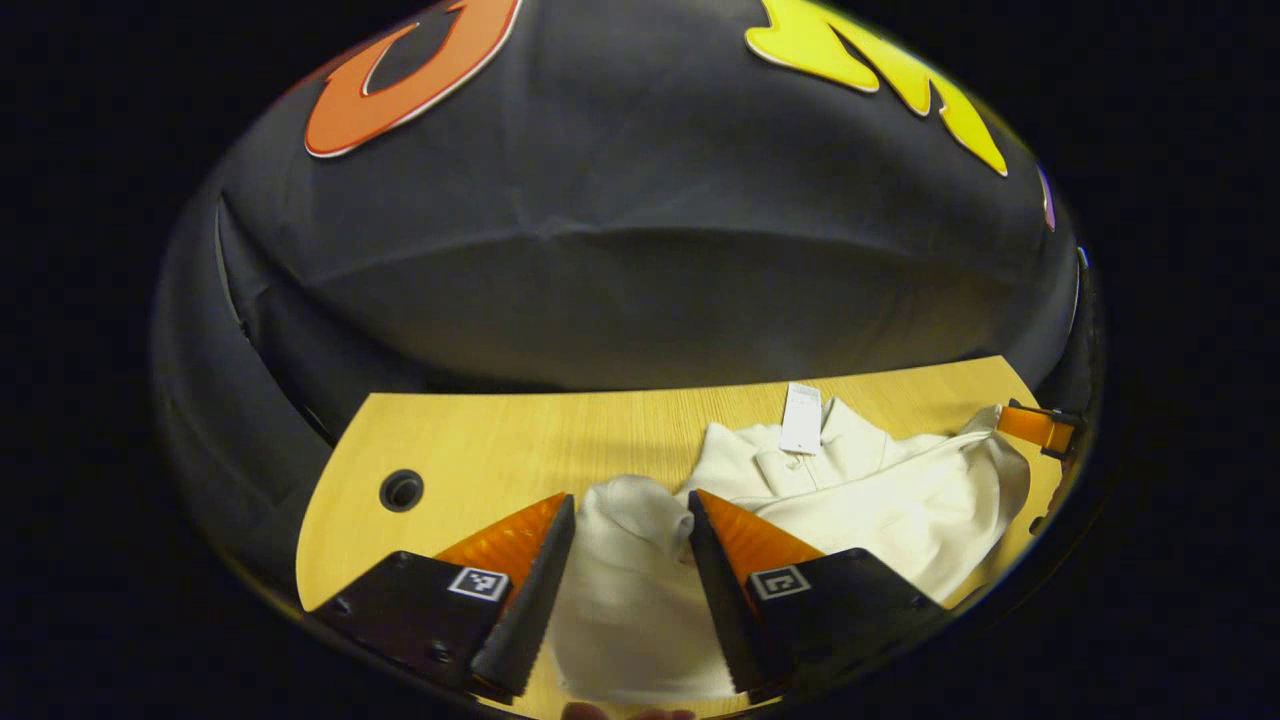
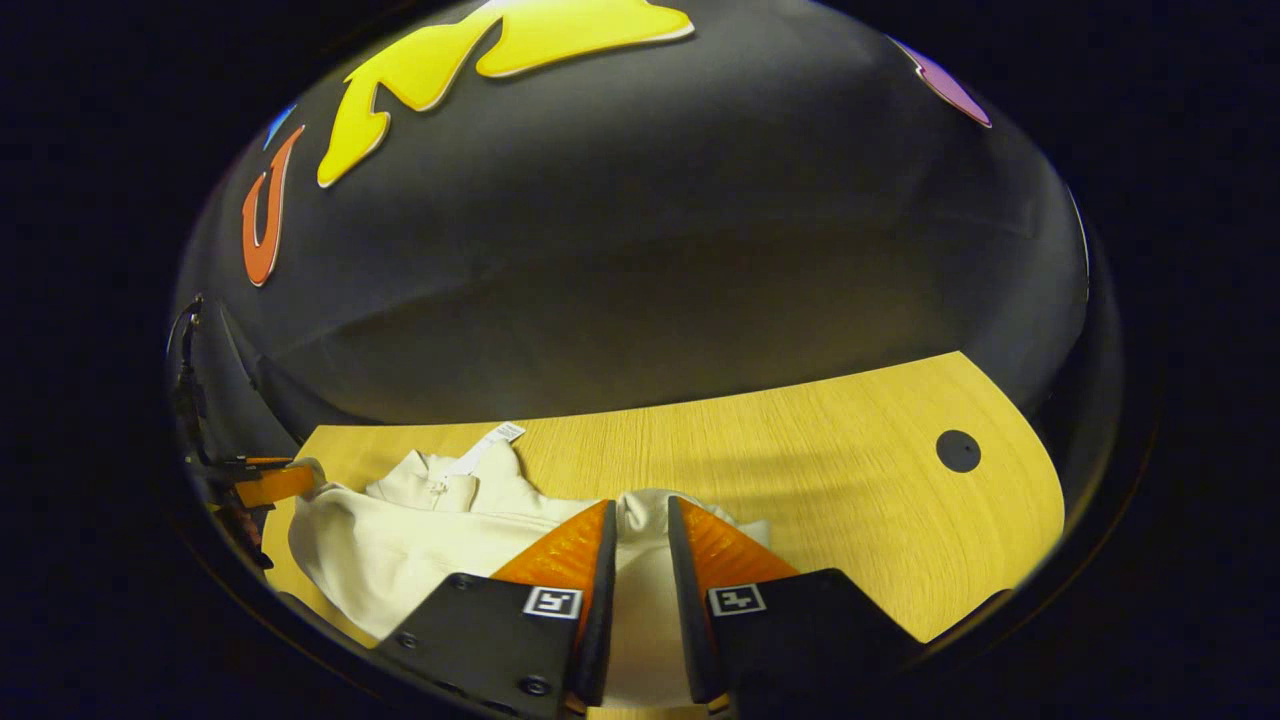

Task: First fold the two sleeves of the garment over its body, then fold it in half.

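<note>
Left gripper view: a pale wooden table with a round cable hole carries a cream-white long-sleeved garment, its collar and hanging tag turned toward the far edge. Its body lies ahead and to the right of the left gripper, whose jaws stand well apart on either side of a bunched cream sleeve; whether they touch the cloth cannot be told. The sleeve's long axis runs roughly along those fingers, toward the camera. Far right, a second gripper sits at the garment's other edge.

Right gripper view: the same table and garment, here ahead and to the left of the right gripper. Its jaws are drawn close, with a narrow fold of the opposite sleeve rising between them and seemingly pinched. Judging by this, each sleeve must travel inward, toward the collar line lying between the two grippers.
</note>
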Action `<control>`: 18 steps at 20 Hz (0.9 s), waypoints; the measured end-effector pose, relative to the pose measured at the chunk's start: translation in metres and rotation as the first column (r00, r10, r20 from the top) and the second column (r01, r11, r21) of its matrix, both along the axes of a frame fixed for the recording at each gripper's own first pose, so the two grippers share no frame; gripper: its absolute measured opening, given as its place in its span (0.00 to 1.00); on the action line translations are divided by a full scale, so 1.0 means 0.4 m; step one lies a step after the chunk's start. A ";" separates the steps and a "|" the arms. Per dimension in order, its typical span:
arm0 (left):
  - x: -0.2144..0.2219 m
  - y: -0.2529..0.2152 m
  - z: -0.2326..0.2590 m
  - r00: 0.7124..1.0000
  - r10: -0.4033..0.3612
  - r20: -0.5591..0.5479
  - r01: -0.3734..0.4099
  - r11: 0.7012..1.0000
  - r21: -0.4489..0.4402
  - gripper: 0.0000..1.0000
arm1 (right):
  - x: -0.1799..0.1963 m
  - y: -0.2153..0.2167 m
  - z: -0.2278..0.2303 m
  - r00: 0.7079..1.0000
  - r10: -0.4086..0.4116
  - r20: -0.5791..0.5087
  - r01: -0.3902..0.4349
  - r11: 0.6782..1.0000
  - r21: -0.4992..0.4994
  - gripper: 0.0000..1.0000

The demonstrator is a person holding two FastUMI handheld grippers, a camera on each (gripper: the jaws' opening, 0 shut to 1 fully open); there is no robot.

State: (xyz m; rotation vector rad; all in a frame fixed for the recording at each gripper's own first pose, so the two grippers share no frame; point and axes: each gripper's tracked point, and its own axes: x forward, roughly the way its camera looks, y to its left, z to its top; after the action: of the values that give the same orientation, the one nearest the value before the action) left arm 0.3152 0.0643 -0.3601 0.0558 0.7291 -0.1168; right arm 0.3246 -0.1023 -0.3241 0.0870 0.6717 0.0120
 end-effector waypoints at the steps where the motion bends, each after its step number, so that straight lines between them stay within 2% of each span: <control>1: 0.007 0.008 0.027 0.999 0.005 0.032 -0.005 1.000 0.006 0.81 | -0.007 -0.007 0.017 1.000 -0.004 0.016 0.004 1.000 -0.012 0.39; 2: 0.003 0.016 0.045 0.999 0.007 0.047 -0.008 1.000 0.019 0.93 | -0.011 -0.012 0.038 0.999 -0.006 0.032 0.006 1.000 -0.021 0.70; 3: -0.003 0.026 0.065 0.998 0.017 0.054 -0.019 0.999 0.032 0.96 | -0.018 -0.007 0.056 0.999 -0.005 0.040 0.006 1.000 -0.020 0.65; 5: -0.021 0.051 0.122 0.993 0.063 0.100 -0.066 0.998 0.025 1.00 | -0.048 0.002 0.101 0.998 -0.002 0.063 0.003 1.000 -0.019 0.67; 9: -0.096 0.104 0.307 0.959 0.195 0.206 -0.178 0.979 -0.097 0.99 | -0.146 0.049 0.276 0.984 0.036 0.175 -0.032 0.999 -0.028 0.78; 10: -0.113 0.120 0.347 0.946 0.220 0.237 -0.195 0.973 -0.122 0.99 | -0.175 0.064 0.334 0.976 0.047 0.214 -0.041 0.999 -0.035 0.87; 14: -0.207 0.157 0.524 0.889 0.262 0.376 -0.221 0.964 -0.150 0.97 | -0.306 0.104 0.554 0.926 0.059 0.372 -0.037 0.997 -0.065 0.90; 18: -0.322 0.127 0.695 0.833 0.248 0.494 -0.181 0.967 -0.179 0.97 | -0.441 0.131 0.736 0.862 0.087 0.499 -0.008 0.987 -0.158 0.91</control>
State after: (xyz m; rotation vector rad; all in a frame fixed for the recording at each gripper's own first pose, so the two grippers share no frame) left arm 0.1865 0.1150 -0.0823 -0.1142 0.1841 0.0703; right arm 0.1484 -0.0497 -0.0296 -0.0798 0.1443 0.0300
